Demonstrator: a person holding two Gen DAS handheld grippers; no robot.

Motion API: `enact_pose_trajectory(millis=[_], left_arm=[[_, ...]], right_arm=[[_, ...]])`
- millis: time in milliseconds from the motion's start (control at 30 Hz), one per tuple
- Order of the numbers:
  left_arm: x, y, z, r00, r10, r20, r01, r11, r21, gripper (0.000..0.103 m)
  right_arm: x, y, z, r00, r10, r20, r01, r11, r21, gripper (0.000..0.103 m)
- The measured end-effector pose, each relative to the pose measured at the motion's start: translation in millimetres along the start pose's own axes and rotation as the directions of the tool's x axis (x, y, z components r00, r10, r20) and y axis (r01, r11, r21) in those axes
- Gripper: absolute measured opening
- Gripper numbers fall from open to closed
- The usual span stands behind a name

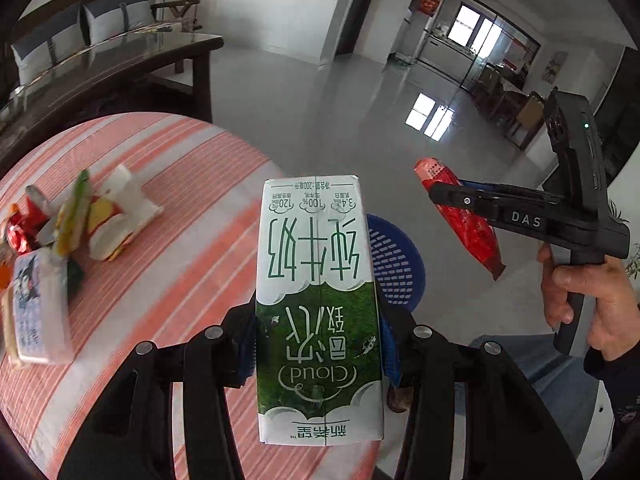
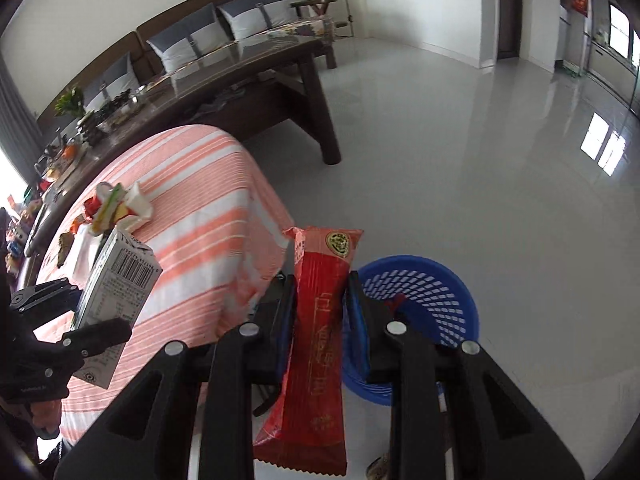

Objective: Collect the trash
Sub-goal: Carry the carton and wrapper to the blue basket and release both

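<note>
Jaws of the left gripper (image 1: 318, 336) clench a milk carton (image 1: 318, 304); right gripper (image 2: 320, 320) jaws grasp a red wrapper (image 2: 316, 344) above the blue basket (image 2: 440, 300).

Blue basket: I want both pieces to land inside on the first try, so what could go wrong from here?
The milk carton in the left gripper hangs over the table edge, short of the blue basket, so releasing now could miss. The red wrapper in the right gripper is long and limp; it may catch the rim.
</note>
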State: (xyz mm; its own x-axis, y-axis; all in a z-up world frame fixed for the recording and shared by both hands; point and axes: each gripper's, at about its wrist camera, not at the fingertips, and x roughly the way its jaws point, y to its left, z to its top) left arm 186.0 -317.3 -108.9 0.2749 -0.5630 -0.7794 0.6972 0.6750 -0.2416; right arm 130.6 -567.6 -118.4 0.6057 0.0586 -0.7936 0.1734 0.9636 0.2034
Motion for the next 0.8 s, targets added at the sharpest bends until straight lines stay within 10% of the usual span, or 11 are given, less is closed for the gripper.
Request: enact_pose_trajectory(millis=[433,500,567,800], left_arm=[[164.1,-88.5,67.2,0.994,-0.066,-0.088,0.069,0.997,0.039,0.048],[183.4,-90.5,71.4,0.993,-0.077,-0.090,0.081,0.996,0.038,0.049],[200.2,-92.4,74.8,0.993,-0.079,-0.084,0.082,0.996,0.033,0.082],[174.6,-85.2,78.7,0.999,-0.041,-0.005,0.042,0.998,0.053,0.086]], right_arm=[[60.3,-115.6,-7.4,0.999,-0.041,-0.003,0.041,0.987,0.157,0.025],[68.8,-127.5,-10.6,0.999,-0.028,-0.017,0.031,0.983,0.180,0.050],[72.6,-135.2,-15.3,0.999,-0.040,-0.007,0.040,0.976,0.213,0.064],[46.1,-129.2,-16.7,0.989,-0.130,0.068,0.114,0.974,0.196,0.082]])
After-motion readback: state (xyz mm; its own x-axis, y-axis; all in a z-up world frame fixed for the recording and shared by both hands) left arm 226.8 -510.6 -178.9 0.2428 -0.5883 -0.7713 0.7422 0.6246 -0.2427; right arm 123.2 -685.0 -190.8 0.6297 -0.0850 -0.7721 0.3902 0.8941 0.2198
